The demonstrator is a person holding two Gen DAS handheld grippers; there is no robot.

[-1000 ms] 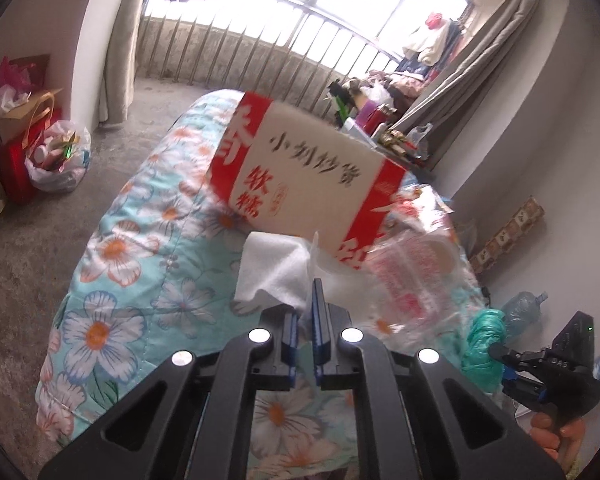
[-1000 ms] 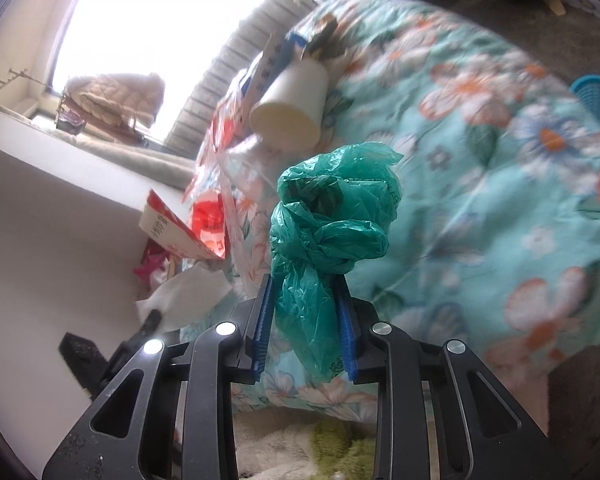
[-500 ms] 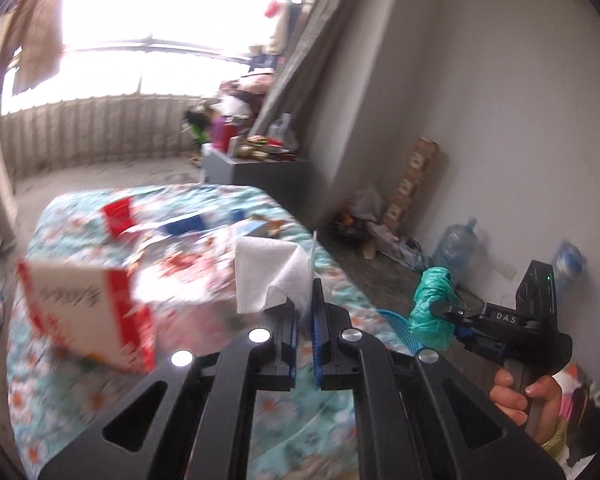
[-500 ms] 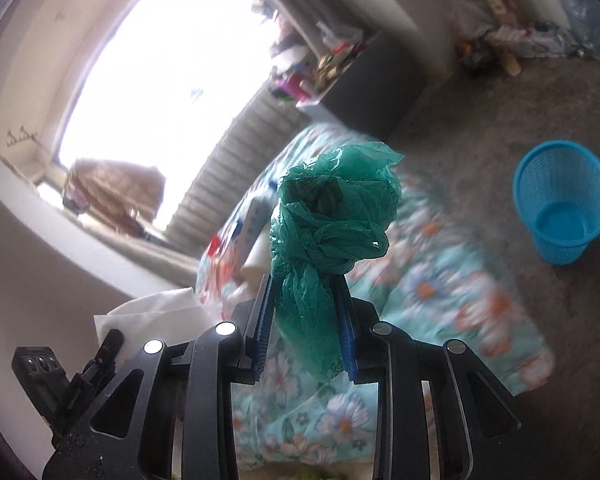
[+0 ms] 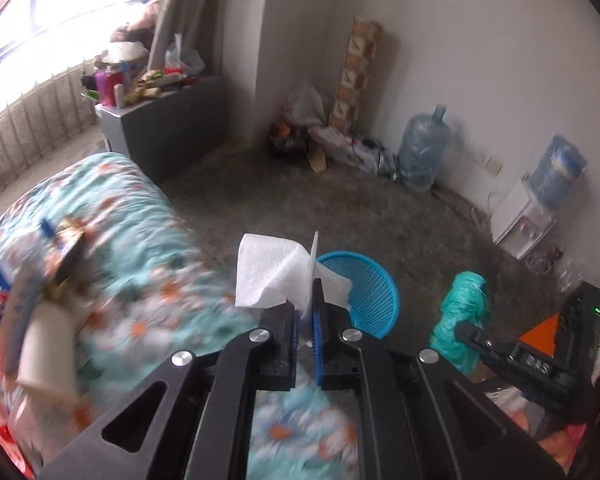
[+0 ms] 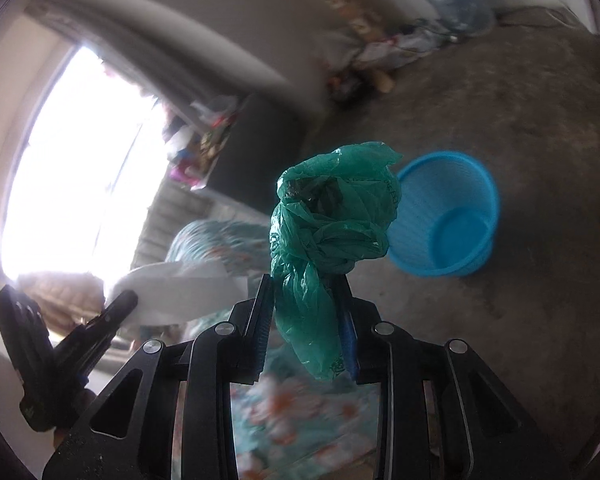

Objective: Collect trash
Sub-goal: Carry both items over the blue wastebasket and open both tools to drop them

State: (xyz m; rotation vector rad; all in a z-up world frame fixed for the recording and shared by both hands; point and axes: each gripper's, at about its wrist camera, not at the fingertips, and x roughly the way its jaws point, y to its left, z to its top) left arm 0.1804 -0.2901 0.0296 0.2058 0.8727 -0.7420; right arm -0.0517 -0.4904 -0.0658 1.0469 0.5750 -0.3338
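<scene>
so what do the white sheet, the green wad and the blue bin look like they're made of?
White sheet: soft tissue paper, matte, with a faint embossed weave and limp folds. Green wad: thin plastic film, probably a bag; glossy, translucent, finely crinkled. It sits between the right gripper's opening jaws. Blue bin: rigid moulded plastic, likely; the wall is a fine mesh lattice and the base is smooth.

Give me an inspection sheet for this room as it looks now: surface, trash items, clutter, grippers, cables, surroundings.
Surface: floral bedcover; grey floor.
Job's things: white tissue, green plastic bag, blue basket standing on the floor, nothing seen inside.
Clutter: paper cup and wrappers on the bed, blurred.
Grippers: left gripper shut on the tissue; right gripper opening, bag between its fingers.
Cables: cord by the wall socket, unclear.
Surroundings: grey cabinet, water jug, window.
</scene>
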